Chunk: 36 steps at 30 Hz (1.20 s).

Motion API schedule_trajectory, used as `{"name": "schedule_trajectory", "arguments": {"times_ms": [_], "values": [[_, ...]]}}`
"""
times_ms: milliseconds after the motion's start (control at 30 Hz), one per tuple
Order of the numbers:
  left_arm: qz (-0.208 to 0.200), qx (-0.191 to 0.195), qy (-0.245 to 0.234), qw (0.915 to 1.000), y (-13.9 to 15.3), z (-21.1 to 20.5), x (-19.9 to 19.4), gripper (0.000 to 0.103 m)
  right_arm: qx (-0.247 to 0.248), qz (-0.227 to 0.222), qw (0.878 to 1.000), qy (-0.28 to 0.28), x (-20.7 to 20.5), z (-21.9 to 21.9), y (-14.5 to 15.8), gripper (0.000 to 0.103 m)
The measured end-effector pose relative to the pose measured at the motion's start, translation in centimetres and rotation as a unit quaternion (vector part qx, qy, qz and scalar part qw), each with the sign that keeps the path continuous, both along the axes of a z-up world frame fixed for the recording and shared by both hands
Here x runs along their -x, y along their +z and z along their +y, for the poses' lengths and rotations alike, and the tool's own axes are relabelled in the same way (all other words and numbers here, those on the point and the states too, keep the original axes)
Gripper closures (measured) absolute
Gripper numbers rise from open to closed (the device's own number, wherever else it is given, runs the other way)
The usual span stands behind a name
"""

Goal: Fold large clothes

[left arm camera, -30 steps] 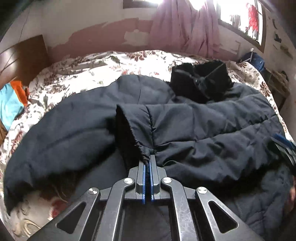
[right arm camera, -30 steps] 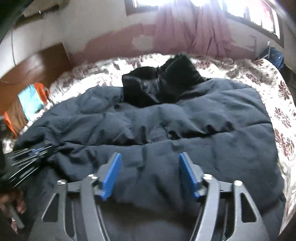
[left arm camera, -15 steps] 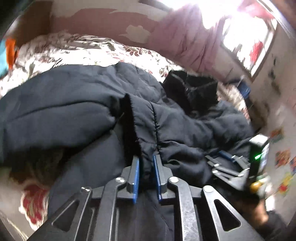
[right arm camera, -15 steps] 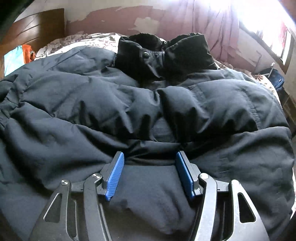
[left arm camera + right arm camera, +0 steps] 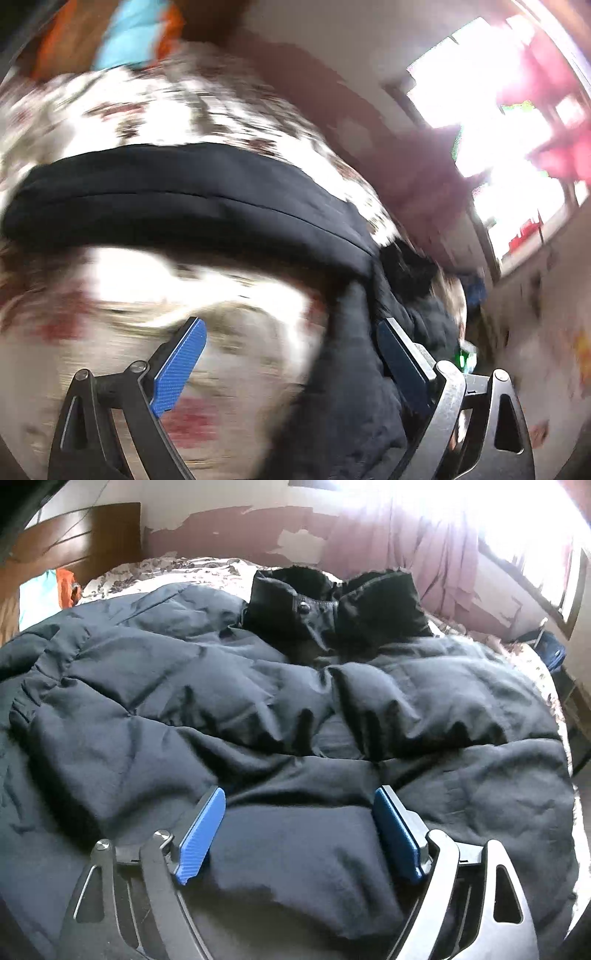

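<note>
Where quilting puckers, puffy jacket point(image 5: 295, 709)

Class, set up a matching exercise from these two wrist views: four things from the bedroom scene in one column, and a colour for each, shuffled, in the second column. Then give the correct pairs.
Things:
1. puffer jacket
2. gripper pads
3. curtain
4. headboard

Colours:
A. brown wood
B. dark navy
C. pink
D. bright blue

Pairs: 1-B, 2-D, 3-C, 4-A
</note>
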<state>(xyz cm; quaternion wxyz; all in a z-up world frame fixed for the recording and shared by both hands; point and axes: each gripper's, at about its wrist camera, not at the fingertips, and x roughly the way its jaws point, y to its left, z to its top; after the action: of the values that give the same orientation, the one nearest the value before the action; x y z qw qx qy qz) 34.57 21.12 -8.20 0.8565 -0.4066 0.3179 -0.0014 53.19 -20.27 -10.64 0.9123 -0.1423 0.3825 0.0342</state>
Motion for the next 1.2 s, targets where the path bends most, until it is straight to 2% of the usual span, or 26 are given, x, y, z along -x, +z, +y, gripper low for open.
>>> {"name": "schedule_trajectory", "arguments": {"times_ms": [100, 200, 300, 400, 500, 567, 633, 667, 700, 733, 800, 867, 967, 1200], "values": [[0.007, 0.053, 0.052, 0.9972, -1.8, 4.5, 1.0, 0.009, 0.005, 0.002, 1.000, -0.010, 0.1, 0.1, 0.4, 0.022], [0.019, 0.118, 0.103, 0.9875, -4.6, 8.8, 1.1, 0.009, -0.005, 0.014, 1.000, -0.021, -0.3, 0.4, 1.3, 0.022], [0.026, 0.160, 0.125, 0.9789, -6.9, 10.7, 0.9, 0.009, -0.043, 0.018, 0.998, -0.030, -1.2, 1.5, 2.7, 0.022], [0.023, 0.197, 0.140, 0.9701, -8.2, 12.1, 0.3, 0.009, -0.110, 0.030, 0.993, -0.040, -3.0, 3.7, 3.5, 0.020], [0.019, 0.210, 0.157, 0.9649, -8.5, 12.9, 0.2, 0.009, -0.165, 0.039, 0.985, -0.043, -4.8, 6.3, 3.3, 0.020], [0.016, 0.202, 0.174, 0.9636, -8.5, 13.5, 0.2, 0.010, -0.193, 0.047, 0.979, -0.036, -5.9, 8.1, 2.8, 0.020], [0.006, 0.192, 0.182, 0.9643, -8.4, 14.1, -0.2, 0.012, -0.185, 0.054, 0.981, -0.032, -6.6, 10.2, 1.7, 0.020], [0.000, 0.183, 0.186, 0.9655, -8.1, 14.2, -0.4, 0.018, -0.178, 0.054, 0.982, -0.030, -6.5, 11.2, 1.3, 0.020], [-0.006, 0.174, 0.188, 0.9665, -7.8, 14.3, -0.6, 0.030, -0.169, 0.056, 0.984, -0.027, -6.5, 11.8, 0.8, 0.020], [-0.012, 0.163, 0.190, 0.9681, -7.4, 14.5, -0.7, 0.036, -0.159, 0.053, 0.985, -0.027, -6.3, 12.2, 0.3, 0.019], [-0.019, 0.143, 0.194, 0.9704, -6.7, 14.8, -1.0, 0.072, -0.163, 0.051, 0.985, -0.024, -6.1, 12.0, 0.2, 0.018], [-0.028, 0.125, 0.196, 0.9721, -5.6, 15.0, -1.2, 0.086, -0.175, 0.060, 0.983, -0.019, -5.8, 11.4, 0.4, 0.018], [-0.052, 0.085, 0.196, 0.9755, -2.5, 15.0, -1.4, 0.093, -0.176, 0.059, 0.982, -0.015, -5.0, 9.9, 1.8, 0.018], [-0.107, -0.008, 0.172, 0.9792, 7.6, 12.7, -2.3, 0.095, -0.202, 0.026, 0.979, -0.008, -1.5, 3.8, 6.9, 0.018]]}}
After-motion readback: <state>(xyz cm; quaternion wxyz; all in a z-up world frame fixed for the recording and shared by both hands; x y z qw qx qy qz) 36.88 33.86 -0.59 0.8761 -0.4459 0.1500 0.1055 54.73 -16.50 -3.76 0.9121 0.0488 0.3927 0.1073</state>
